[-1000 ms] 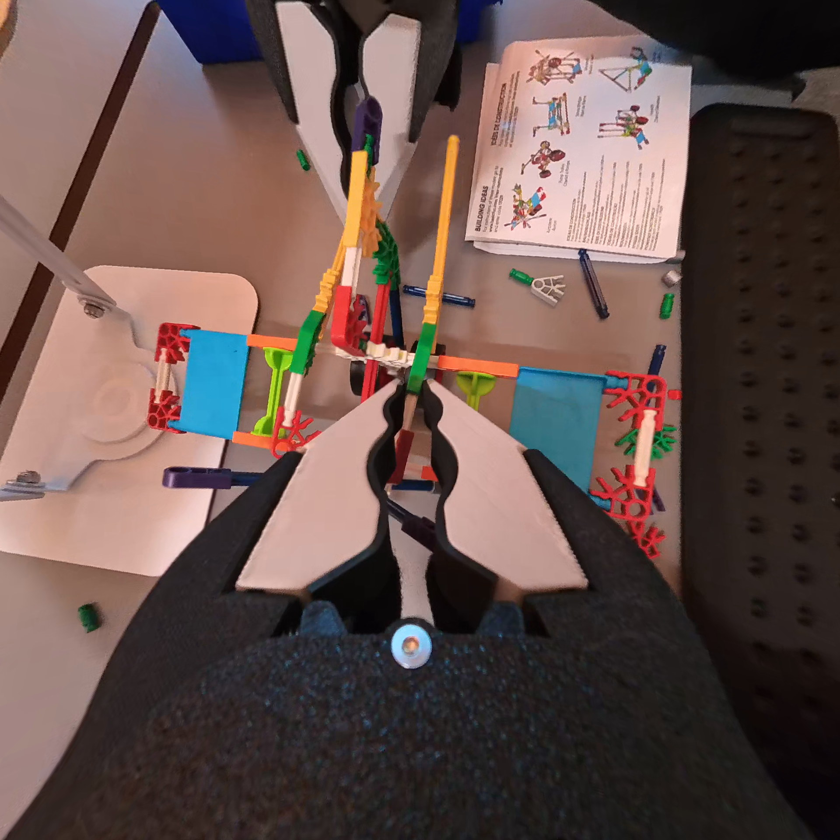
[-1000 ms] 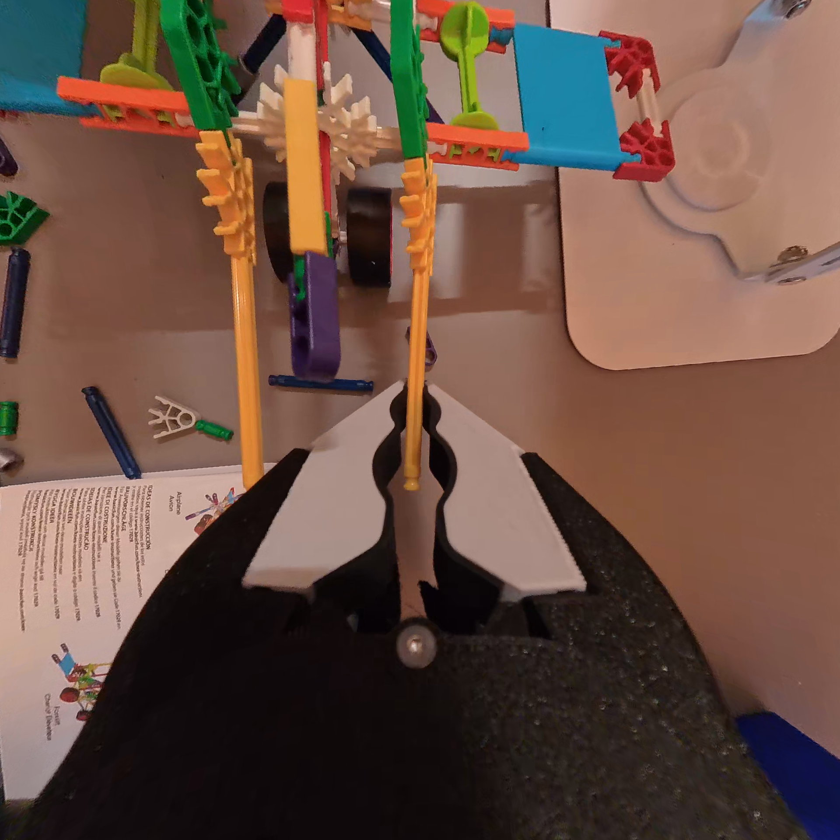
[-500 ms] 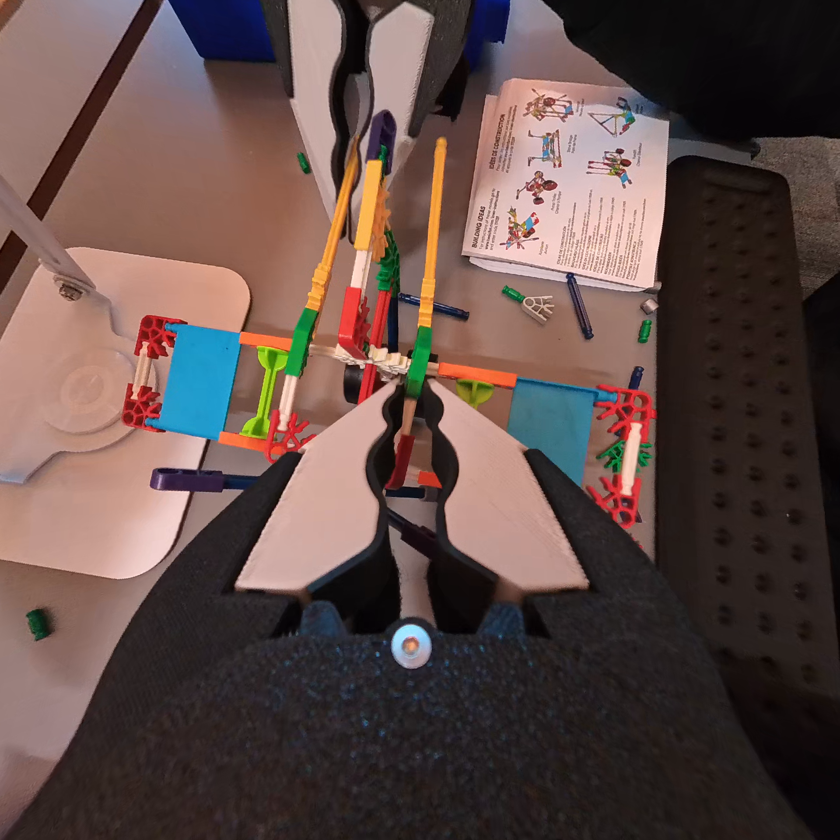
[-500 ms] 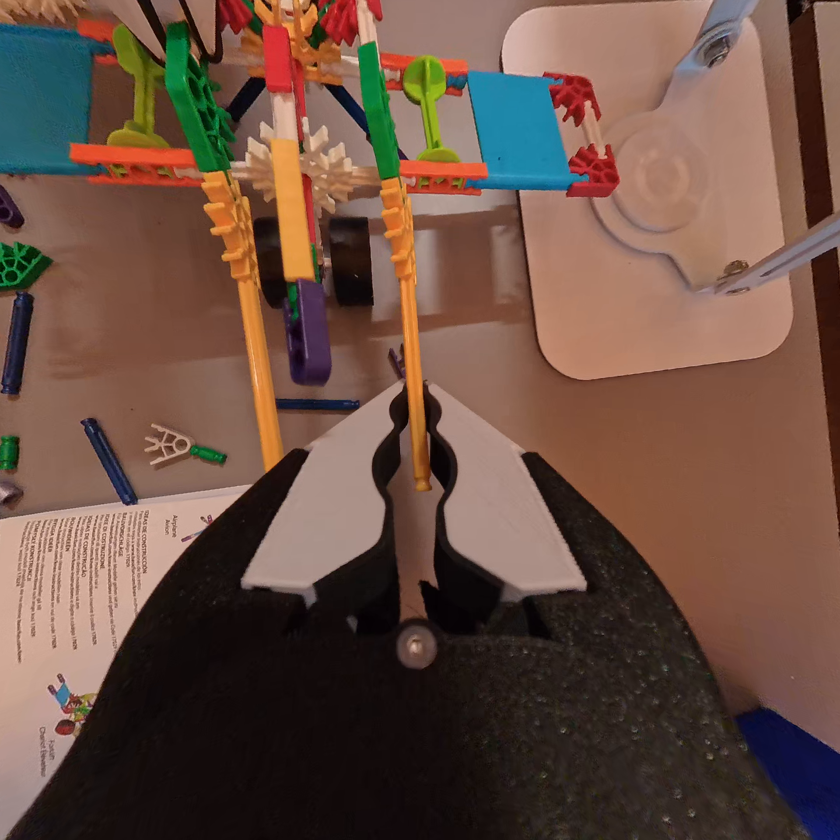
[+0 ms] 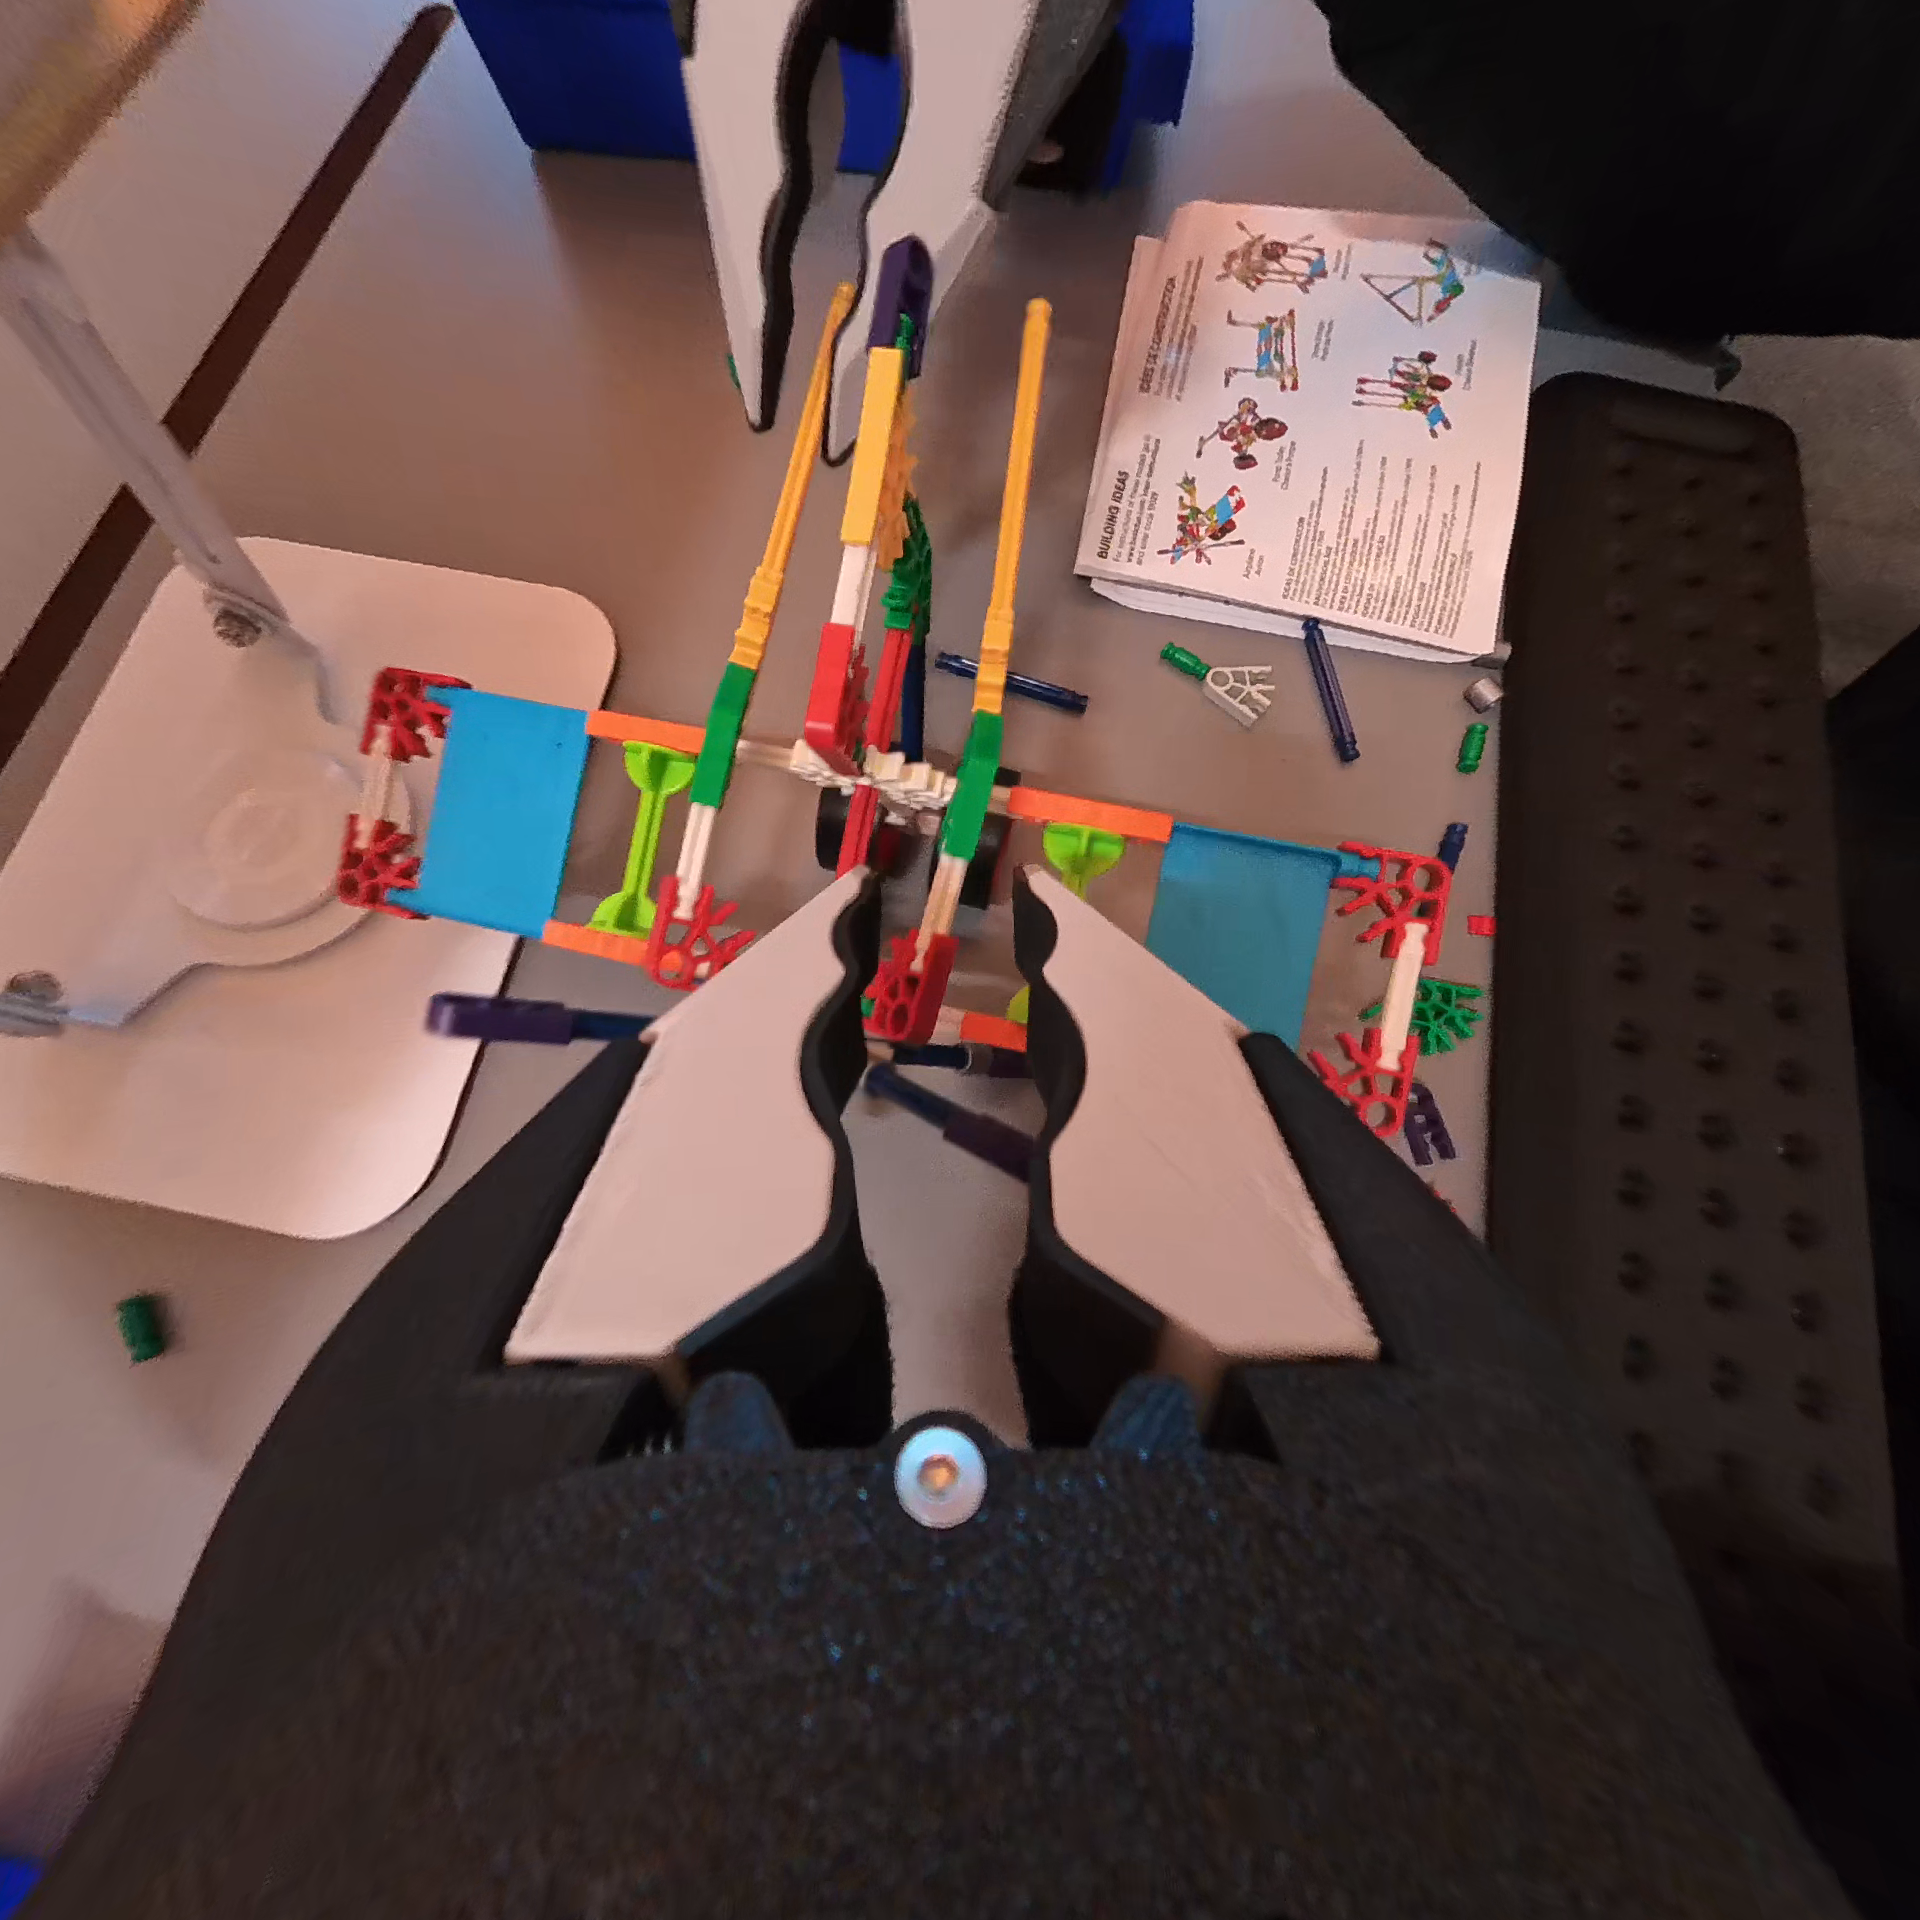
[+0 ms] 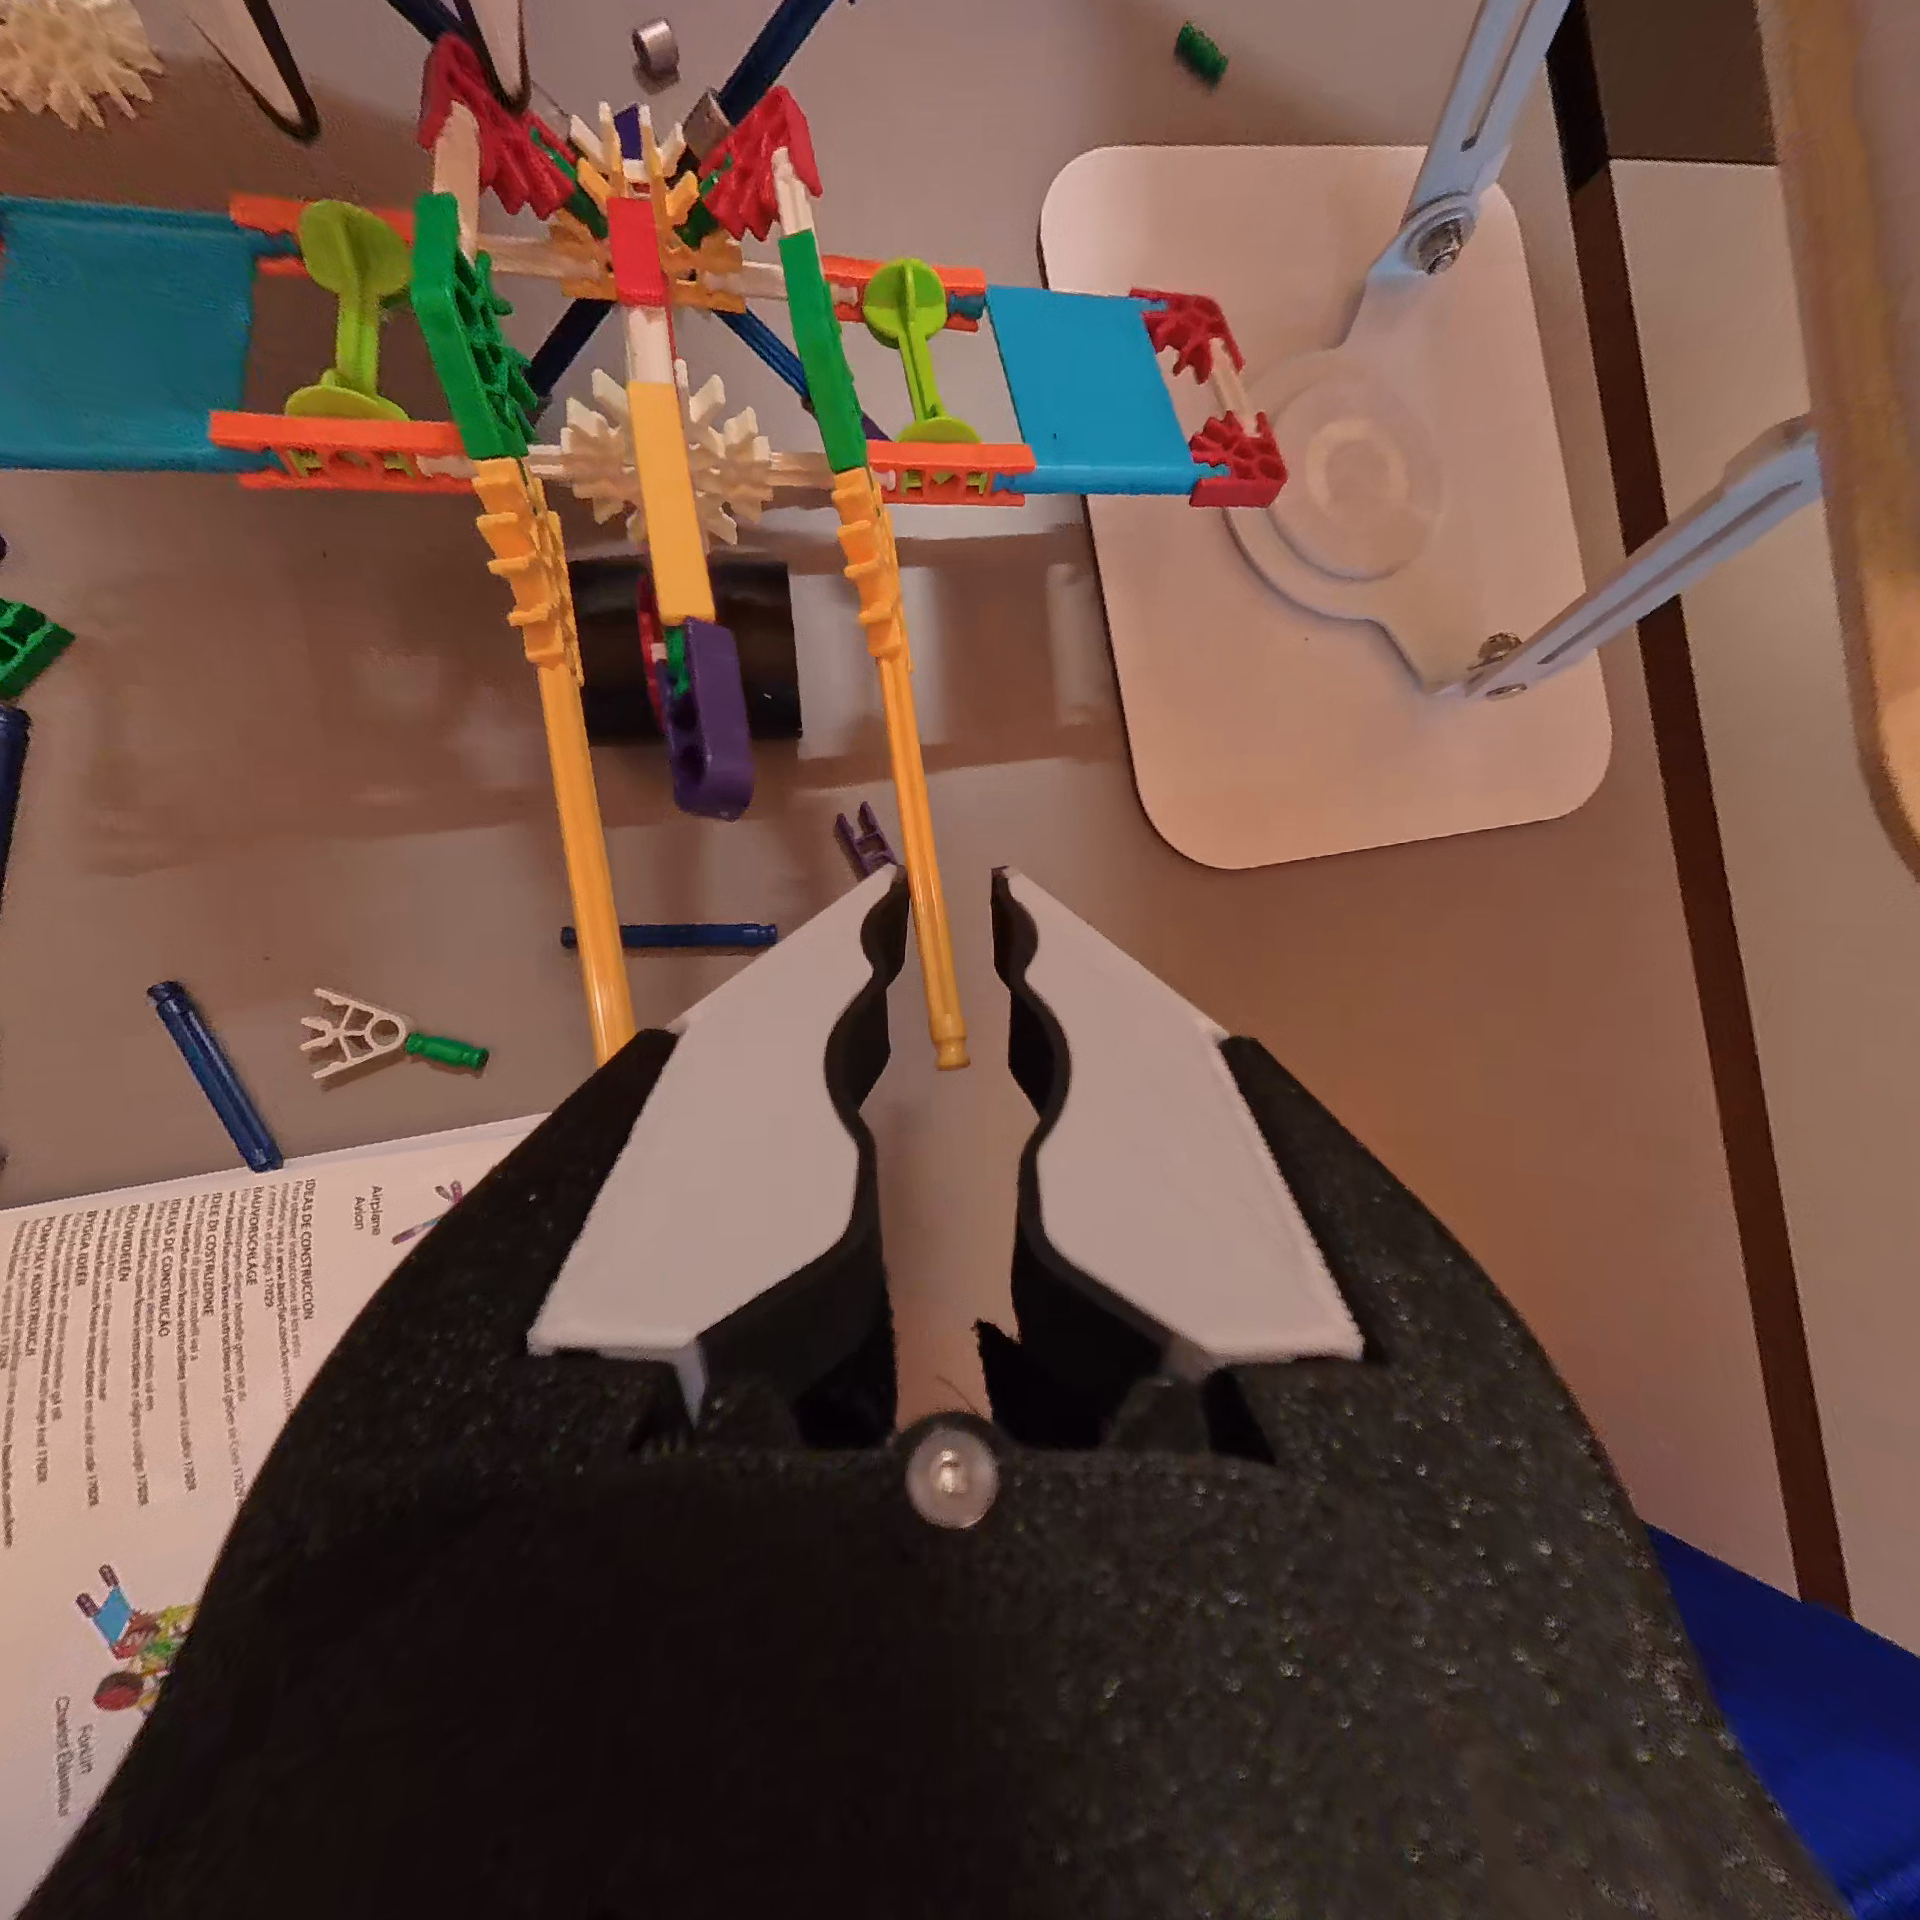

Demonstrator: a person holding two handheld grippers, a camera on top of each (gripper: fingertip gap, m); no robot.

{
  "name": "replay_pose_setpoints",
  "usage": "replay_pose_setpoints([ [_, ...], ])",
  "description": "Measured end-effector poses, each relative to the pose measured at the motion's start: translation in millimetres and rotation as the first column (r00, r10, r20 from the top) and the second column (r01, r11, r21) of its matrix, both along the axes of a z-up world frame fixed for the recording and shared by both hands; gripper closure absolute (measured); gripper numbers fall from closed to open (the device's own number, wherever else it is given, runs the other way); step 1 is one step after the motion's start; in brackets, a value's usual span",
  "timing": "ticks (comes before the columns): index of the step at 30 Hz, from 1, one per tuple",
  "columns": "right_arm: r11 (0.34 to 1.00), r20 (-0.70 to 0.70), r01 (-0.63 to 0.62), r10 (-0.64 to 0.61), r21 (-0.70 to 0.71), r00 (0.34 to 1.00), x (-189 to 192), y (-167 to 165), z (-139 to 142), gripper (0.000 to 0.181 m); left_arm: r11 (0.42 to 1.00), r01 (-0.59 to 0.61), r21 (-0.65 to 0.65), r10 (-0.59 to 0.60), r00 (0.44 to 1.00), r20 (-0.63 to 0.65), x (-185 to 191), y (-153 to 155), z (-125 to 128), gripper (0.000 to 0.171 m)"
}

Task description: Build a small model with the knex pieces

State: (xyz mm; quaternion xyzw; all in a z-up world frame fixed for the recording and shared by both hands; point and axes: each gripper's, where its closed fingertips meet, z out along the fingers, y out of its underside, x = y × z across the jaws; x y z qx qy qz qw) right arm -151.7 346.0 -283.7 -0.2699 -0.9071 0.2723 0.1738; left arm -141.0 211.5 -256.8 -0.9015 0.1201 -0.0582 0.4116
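Now, left gripper (image 5: 940, 883): fingers apart, straddling red connector (image 5: 909, 992) of toy plane (image 5: 862, 769).
Right gripper (image 6: 948, 875): fingers apart around yellow rod (image 6: 928, 914), not clamping.
Plane: on grey table (image 6: 1351, 1039), beside leaflet (image 5: 1320, 426).

I'm seeing warm, dimmish indoor light w/ soft shadows; slight motion blur, fisheye bending at edges.

Folded white paper booklet with small coloured pictures (image 5: 1314, 426), dark blue plastic stick (image 5: 1330, 691) just below it, small white fan-shaped piece on a green peg (image 5: 1231, 686) beside that stick, flat white stand plate (image 5: 208, 1039) far left of the booklet
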Motion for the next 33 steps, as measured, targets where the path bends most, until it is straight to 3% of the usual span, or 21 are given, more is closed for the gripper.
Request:
replay_pose_setpoints([
  [8, 0.999, -0.125, 0.026, -0.023, 0.024, 0.992, -1.1, 0.3, 33.6, 0.16, 0.983, -0.165, 0.083, 0.166, 0.986, 0.004, -38.2, -20.3, 15.0, 0.14],
  [14, 0.999, -0.222, -0.033, 0.028, -0.019, 0.975, 8.1, -25.2, 67.2, 0.16, 0.973, -0.226, 0.054, 0.226, 0.974, 0.013, -53.6, -18.3, 2.5, 0.134],
  [20, 0.988, -0.168, -0.153, 0.15, -0.006, 0.974, 25.3, -55.5, 54.7, 0.157, 0.966, -0.254, 0.052, 0.254, 0.967, 0.021, -59.9, -18.8, 0.1, 0.132],
  [24, 0.99, -0.152, -0.134, 0.139, 0.043, 0.979, 17.2, -60.1, 38.6, 0.152, 0.966, -0.257, 0.037, 0.256, 0.966, 0.022, -60.5, -18.9, -4.5, 0.132],
  [27, 0.99, -0.135, -0.122, 0.131, 0.073, 0.982, 13.7, -59.2, 28.6, 0.165, 0.966, -0.258, 0.023, 0.257, 0.966, 0.023, -60.7, -19.2, -8.0, 0.132],
  [33, 0.993, -0.076, -0.102, 0.106, 0.051, 0.991, 9.9, -51.4, 13.7, 0.166, 0.982, -0.191, 0.017, 0.189, 0.978, 0.083, -45.0, -21.9, -8.2, 0.123],
])
